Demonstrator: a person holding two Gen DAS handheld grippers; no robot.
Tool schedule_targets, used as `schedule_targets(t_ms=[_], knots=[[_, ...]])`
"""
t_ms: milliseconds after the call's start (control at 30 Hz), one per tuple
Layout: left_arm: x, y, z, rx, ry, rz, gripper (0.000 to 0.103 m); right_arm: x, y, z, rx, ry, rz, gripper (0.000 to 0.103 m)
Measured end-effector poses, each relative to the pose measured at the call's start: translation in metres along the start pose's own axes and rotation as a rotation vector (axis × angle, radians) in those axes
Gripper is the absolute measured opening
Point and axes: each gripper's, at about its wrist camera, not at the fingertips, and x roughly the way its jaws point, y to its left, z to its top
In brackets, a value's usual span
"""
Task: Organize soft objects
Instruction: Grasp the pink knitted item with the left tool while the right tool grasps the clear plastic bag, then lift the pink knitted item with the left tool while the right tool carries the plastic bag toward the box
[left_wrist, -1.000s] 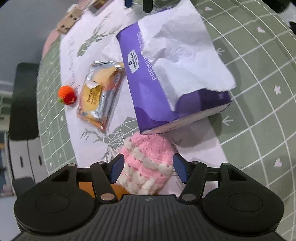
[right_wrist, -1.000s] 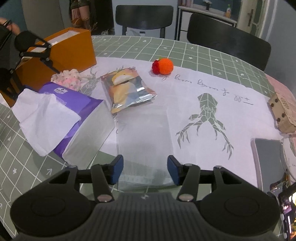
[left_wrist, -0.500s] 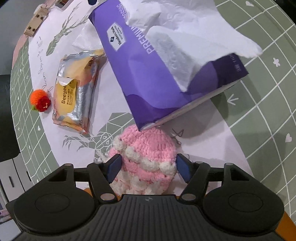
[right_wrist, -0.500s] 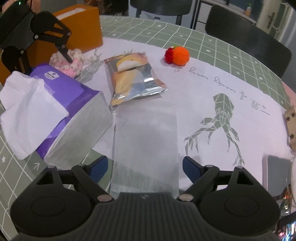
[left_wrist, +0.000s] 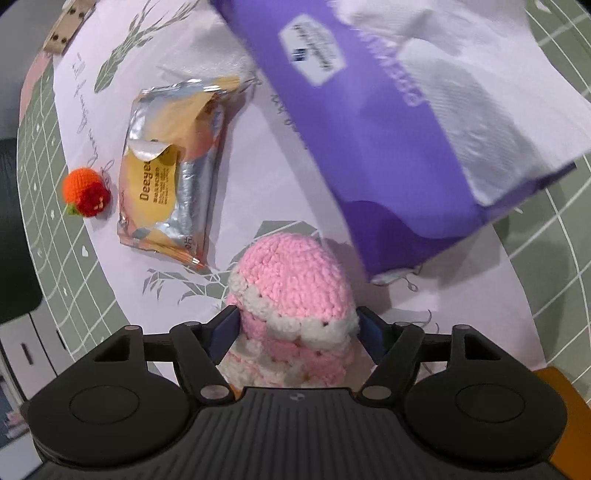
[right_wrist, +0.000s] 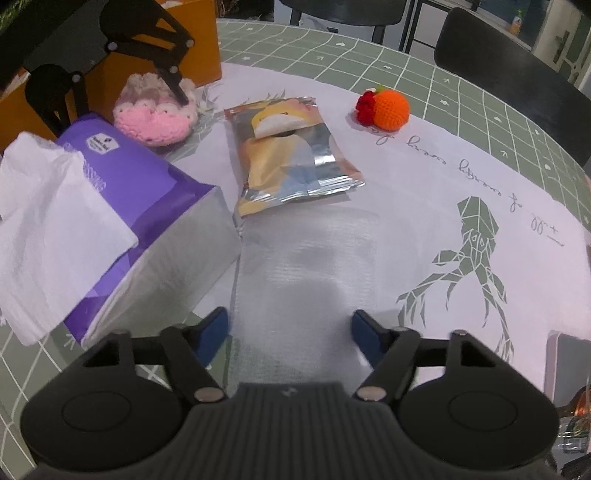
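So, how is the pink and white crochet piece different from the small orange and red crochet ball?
The pink crochet piece is larger and banded pink and white; the orange crochet ball is smaller, orange with a red part. The pink crochet piece sits between the fingers of the left gripper; the orange crochet ball lies alone beyond the snack packet. Both are soft crochet on the white cloth.

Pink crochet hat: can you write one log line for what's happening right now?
left gripper: astride pink crochet hat, grip unclear | right gripper: closing, empty | tissue pack: untouched
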Motion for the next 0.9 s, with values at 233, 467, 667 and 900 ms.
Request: schedule_targets(t_ms=[233,467,667,900], knots=[[0.005,0.011,-0.003,-0.043,0.01,0.017,0.052,-0.005,-0.004,-0.001,0.017,-0.015,-0.035,0.017],[-0.002,0.004,0.001,0.0,0.038,0.046,0.034,-0.009,-0.002,-0.004,0.007,0.003,-0.081,0.002],[-0.013,-0.015,-0.001,0.008,0.057,0.035,0.032,-0.022,0.0,-0.011,-0.001,0.011,-0.118,0.001],[-0.027,-0.048,-0.001,0.042,0.082,0.036,0.031,-0.042,0.01,-0.022,0.0,0.008,-0.13,0.001]])
